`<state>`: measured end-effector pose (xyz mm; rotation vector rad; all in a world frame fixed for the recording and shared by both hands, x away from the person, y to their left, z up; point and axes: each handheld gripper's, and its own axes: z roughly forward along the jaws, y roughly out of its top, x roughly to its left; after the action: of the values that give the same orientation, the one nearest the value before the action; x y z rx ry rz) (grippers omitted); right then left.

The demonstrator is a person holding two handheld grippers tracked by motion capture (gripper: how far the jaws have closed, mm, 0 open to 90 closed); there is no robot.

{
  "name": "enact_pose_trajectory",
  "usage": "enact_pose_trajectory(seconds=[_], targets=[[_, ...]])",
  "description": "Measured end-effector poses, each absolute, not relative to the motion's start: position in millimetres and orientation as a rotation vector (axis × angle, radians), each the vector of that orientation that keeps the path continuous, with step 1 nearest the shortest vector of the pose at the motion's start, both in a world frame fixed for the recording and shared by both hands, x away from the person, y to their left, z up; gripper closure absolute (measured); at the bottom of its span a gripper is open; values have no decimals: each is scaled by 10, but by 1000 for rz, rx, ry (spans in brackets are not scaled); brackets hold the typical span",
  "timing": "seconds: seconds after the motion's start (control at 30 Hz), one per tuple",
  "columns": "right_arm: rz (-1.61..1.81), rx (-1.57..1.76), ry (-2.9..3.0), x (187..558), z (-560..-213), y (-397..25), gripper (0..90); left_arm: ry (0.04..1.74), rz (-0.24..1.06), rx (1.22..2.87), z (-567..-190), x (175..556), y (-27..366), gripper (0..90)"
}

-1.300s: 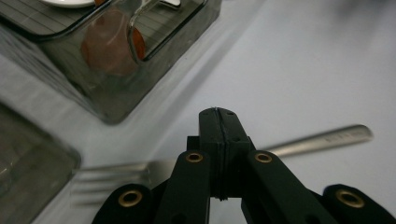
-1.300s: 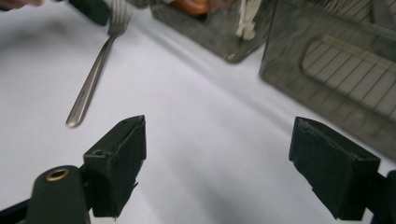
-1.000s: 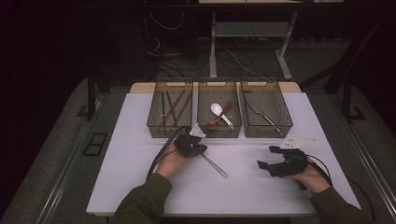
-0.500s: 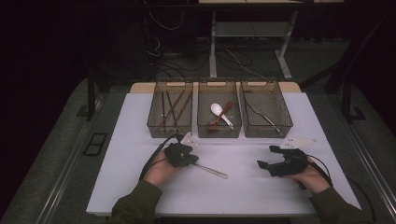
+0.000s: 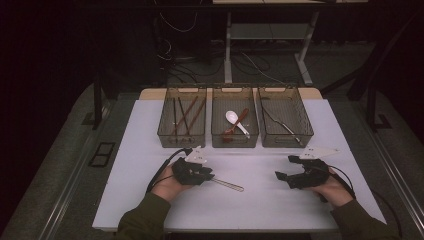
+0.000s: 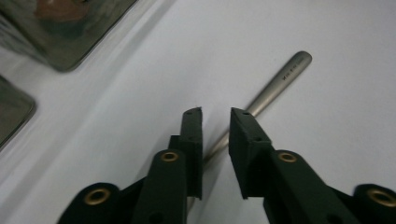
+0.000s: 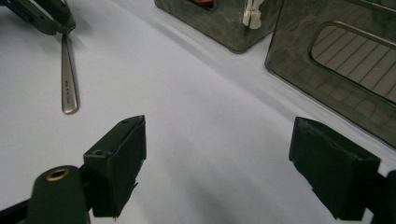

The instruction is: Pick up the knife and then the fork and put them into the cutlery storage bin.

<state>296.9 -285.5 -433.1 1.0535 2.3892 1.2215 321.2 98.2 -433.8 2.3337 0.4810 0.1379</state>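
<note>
A metal utensil [image 5: 228,184] lies flat on the white table [image 5: 150,135], its handle [image 6: 280,79] pointing right. My left gripper [image 5: 209,175] is at its near end. The jaws stand a narrow gap apart and the handle runs slantwise through that gap, touching both fingers [image 6: 192,140]. From the right gripper view the same utensil [image 7: 68,79] lies at the upper left with the left gripper [image 7: 56,21] over its end. My right gripper [image 5: 281,176] rests on the table at the right, and its fingers [image 7: 122,154] stand wide open with nothing between them.
Three clear bins stand in a row at the back. The left bin [image 5: 182,142] holds chopsticks, the middle bin [image 5: 235,142] a white spoon [image 5: 233,118] and a brown spoon, the right bin [image 5: 285,142] thin metal pieces. Bare table lies between the grippers.
My left hand has moved left and toward the person, swinging the utensil's near end along while its far tip stayed on the table. The right gripper has not moved.
</note>
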Motion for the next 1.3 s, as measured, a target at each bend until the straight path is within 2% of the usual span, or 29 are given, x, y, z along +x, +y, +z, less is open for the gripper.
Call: enact_pose_trajectory(seconds=[0.1,0.2,0.37,0.7,1.07,1.13,1.3], targets=[[1222,1055,2391,2973,-4333,-2859,188,441,73,2339,-4396,3226,971,664],[1227,1054,2392,2970,-4330,-2863,188,418,79,2369,-4438,3212,963,654],[1224,1051,2396,2969,-4333,-2856,188,339,86,2417,-4414,3162,960,742],[1245,1034,2432,2978,-4338,-2850,172,177,8,2445,-4399,2963,942,838],[1219,824,2694,3001,-4299,-2640,149,116,-4,2431,-4357,2929,854,846],[1220,753,2759,2994,-4283,-2531,157,112,-7,2415,-4330,2927,833,846],[1192,588,2859,2993,-4244,-2213,245,77,16,2402,-4275,2919,757,847]])
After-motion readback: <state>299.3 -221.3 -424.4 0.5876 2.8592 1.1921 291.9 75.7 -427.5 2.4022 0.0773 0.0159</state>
